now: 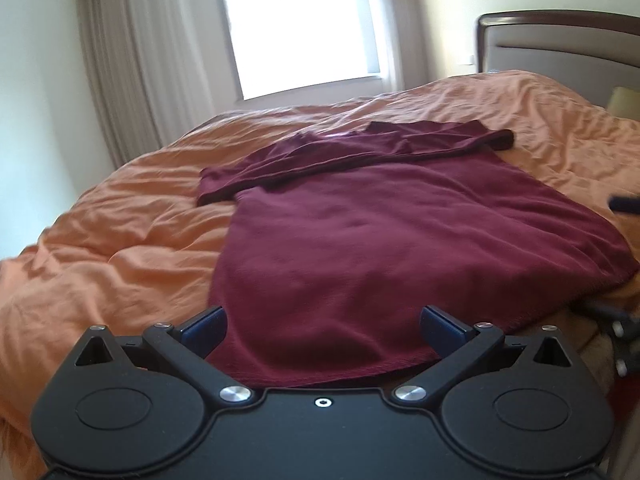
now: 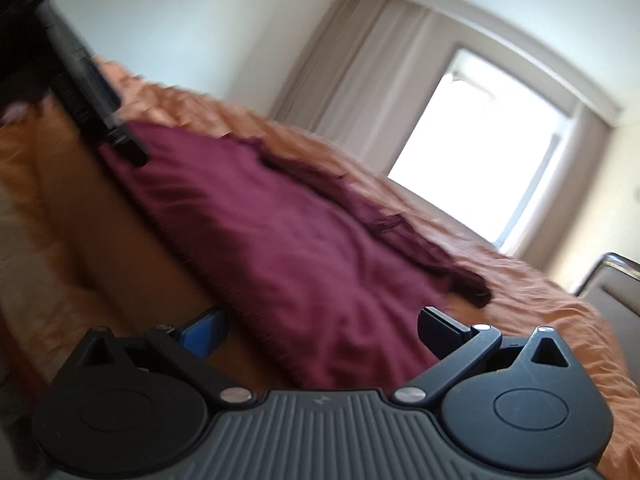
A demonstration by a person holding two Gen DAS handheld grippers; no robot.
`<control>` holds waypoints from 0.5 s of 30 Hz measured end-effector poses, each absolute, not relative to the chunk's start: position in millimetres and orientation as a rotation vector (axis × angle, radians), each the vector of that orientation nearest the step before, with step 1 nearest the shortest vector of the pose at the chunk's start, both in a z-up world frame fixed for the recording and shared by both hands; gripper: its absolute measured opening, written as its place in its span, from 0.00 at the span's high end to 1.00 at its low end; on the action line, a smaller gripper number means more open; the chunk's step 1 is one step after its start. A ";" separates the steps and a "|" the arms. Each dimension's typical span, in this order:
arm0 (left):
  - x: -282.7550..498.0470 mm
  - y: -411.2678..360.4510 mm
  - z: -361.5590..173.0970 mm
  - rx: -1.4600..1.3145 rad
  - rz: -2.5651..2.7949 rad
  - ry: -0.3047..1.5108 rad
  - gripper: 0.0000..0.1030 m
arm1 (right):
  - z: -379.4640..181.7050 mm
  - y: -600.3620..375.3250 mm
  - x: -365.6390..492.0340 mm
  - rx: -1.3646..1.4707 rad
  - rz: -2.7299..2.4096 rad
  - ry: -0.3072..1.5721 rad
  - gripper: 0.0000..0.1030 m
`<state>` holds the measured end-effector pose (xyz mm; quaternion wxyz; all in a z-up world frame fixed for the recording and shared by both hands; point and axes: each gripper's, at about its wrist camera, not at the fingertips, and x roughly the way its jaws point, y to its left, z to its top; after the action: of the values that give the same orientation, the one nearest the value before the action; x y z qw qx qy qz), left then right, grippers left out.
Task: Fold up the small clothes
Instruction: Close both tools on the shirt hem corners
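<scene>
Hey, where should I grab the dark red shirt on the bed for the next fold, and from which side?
Probably the near hem of the dark red cotton shirt, at its two bottom corners, coming in low from the bed's near edge. It lies flat on the orange bedspread, sleeves already folded across the far end, and the hem sits just ahead of the open left gripper and right gripper.

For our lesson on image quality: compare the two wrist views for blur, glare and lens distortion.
Left wrist view: mostly sharp; the maroon shirt and left gripper read clearly, the window is blown out white, and walls bow from the fisheye. Right wrist view: tilted and motion-blurred across the shirt and orange bedspread; its window glares too, while the right gripper stays crisp.
</scene>
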<state>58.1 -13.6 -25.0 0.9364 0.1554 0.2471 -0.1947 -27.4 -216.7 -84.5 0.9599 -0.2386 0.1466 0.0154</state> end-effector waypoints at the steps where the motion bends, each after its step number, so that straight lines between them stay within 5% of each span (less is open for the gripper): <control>1: 55.3 -15.5 -25.8 0.328 -0.413 0.497 0.00 | -82.8 -217.5 -27.3 -0.475 0.013 0.284 0.00; 5: 45.0 -24.0 -31.6 0.375 -0.455 0.474 0.00 | -76.4 -222.5 -33.1 -0.431 0.032 0.236 0.11; 13: 23.5 -53.1 -51.0 0.548 -0.513 0.388 0.00 | -49.3 -233.5 -27.0 -0.262 0.148 0.254 0.66; 15: 20.7 -62.0 -55.6 0.599 -0.490 0.354 0.00 | -43.7 -236.4 -23.7 -0.228 0.157 0.256 0.73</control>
<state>20.7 -62.0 -55.6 0.9107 0.2907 0.1719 -0.2378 -23.7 -236.4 -43.7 0.9823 -0.1132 0.1275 0.0780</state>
